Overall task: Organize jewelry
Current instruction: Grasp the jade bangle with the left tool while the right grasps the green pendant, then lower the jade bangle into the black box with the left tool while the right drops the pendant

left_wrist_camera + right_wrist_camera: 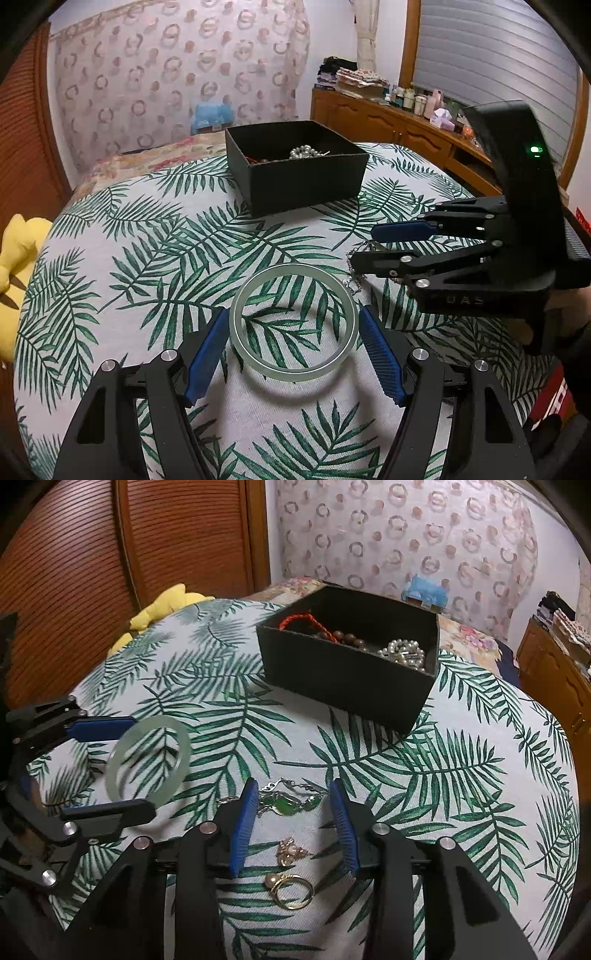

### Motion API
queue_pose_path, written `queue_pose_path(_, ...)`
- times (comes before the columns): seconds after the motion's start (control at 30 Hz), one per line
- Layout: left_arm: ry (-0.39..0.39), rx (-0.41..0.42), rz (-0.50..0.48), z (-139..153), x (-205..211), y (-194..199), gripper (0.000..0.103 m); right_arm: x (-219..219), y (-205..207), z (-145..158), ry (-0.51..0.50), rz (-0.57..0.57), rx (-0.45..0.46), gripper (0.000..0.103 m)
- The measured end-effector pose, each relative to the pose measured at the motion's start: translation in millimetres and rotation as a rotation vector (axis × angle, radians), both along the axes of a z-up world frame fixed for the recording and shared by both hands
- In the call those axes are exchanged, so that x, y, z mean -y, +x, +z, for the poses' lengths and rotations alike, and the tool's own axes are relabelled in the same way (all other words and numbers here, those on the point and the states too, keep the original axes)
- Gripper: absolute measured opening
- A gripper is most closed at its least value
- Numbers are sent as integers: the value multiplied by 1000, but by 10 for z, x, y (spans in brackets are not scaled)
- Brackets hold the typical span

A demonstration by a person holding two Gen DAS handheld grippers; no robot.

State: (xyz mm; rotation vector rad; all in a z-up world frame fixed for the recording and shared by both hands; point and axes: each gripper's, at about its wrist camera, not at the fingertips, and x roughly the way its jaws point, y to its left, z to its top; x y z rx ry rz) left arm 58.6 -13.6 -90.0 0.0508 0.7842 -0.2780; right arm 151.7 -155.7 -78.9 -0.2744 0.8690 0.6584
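Observation:
My left gripper (293, 325) is shut on a pale green jade bangle (293, 371) and holds it above the leaf-print cloth; the bangle also shows in the right wrist view (147, 757). My right gripper (291, 797) is open, low over a silver bracelet with green stones (286, 805). A small rose-gold piece (290, 851) and a gold ring with a pearl (290, 890) lie between its fingers. The black box (347, 679) at the back holds a red cord, brown beads and a pearl strand (404, 653). In the left wrist view the right gripper (364, 245) is over the chain.
The black box (295, 181) stands at the far side of the cloth-covered surface (147, 258). A yellow plush toy (14, 266) lies at the left edge. A wooden sideboard (388, 122) with bottles stands at the back right. A wooden shutter door (74, 572) stands behind.

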Motion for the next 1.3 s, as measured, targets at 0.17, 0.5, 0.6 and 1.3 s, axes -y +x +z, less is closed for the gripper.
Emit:
queue_pose_path(0.17, -6, 4, 1, 0, 1, -8, 69, 12, 7, -14, 4, 7, 0, 39)
queue_pose_path(0.5, -8, 13, 2, 25, -2, -3, 69, 8, -39, 50, 28, 25, 12, 16)
queue_pose_path(0.6, -8, 18, 0, 39, 2, -10, 69, 12, -53, 45, 19, 29, 16, 16)
queue_pose_path(1.3, -26, 67, -11, 309, -9, 329, 69, 260, 206, 759, 92, 9, 135, 16)
